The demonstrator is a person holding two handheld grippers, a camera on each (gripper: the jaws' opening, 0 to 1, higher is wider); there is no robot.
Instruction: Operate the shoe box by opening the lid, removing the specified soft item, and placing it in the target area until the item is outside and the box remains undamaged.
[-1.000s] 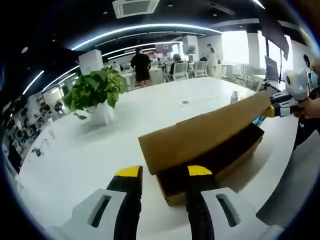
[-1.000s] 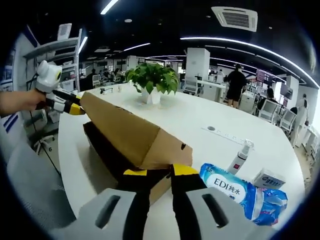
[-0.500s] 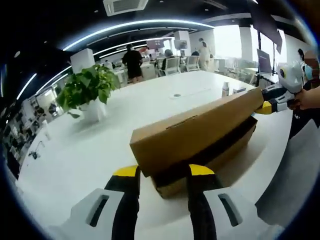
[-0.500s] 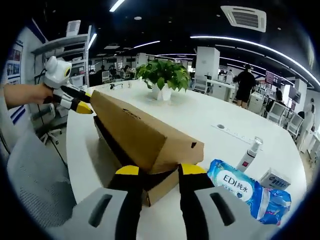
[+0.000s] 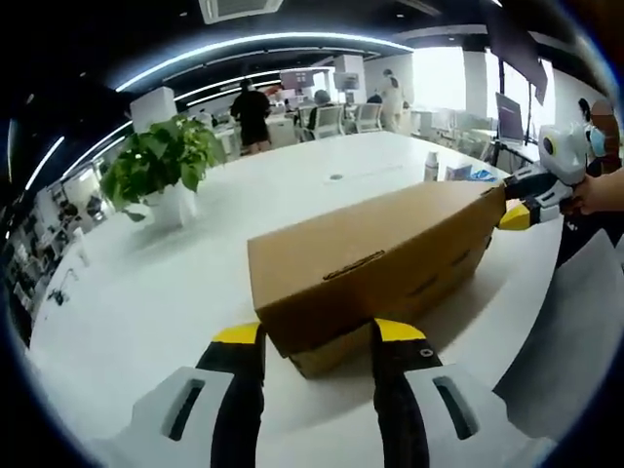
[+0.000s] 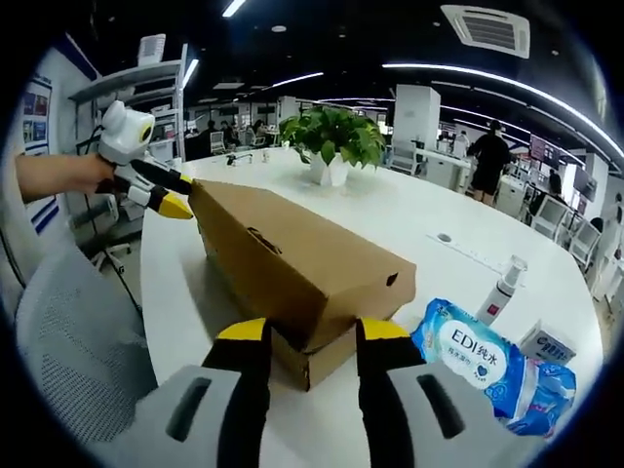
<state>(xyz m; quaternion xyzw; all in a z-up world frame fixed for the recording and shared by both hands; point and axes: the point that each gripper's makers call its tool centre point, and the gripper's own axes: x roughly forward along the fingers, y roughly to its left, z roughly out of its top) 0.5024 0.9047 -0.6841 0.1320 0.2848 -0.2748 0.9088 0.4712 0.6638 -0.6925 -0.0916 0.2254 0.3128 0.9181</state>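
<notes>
A brown cardboard shoe box [image 5: 370, 258] lies lengthwise on the white table [image 5: 146, 283], its lid down over the base. My left gripper [image 5: 320, 333] is open, its yellow tips flanking the box's near end. The right gripper [image 5: 512, 214], held by a hand, touches the far end. In the right gripper view the same box [image 6: 292, 263] runs away from my open right gripper [image 6: 312, 330], whose tips stand on either side of its near corner. The left gripper [image 6: 175, 200] meets the far end there. The box's inside is hidden.
A blue wipes pack [image 6: 487, 356], a spray bottle [image 6: 499, 291] and a small white carton [image 6: 549, 343] lie right of the box. A potted plant [image 5: 161, 166] stands further along the table. Grey fabric [image 6: 68, 322] lies past the table's edge. People stand far behind.
The lid, raised and tilted a second ago with a dark gap beneath, has come down onto the base. Both grippers' jaws have spread a little wider.
</notes>
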